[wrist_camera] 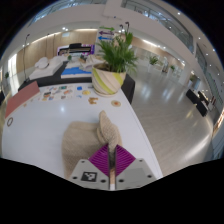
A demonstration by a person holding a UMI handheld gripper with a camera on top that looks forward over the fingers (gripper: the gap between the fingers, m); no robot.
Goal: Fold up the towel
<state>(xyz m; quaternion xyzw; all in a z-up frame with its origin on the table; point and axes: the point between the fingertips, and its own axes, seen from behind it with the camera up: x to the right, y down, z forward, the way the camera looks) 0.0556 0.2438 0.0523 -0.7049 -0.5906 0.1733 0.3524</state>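
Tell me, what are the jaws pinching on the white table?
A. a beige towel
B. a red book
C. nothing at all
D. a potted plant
A: the gripper has its pink pads closed on a raised fold of the beige towel, which lies on the white table; the potted plant stands well beyond it.

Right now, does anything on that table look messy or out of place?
Only the towel: it lies rumpled on the white table, one corner pulled up into a peak where the gripper pinches it. The potted plant stands upright; nothing looks spilled.
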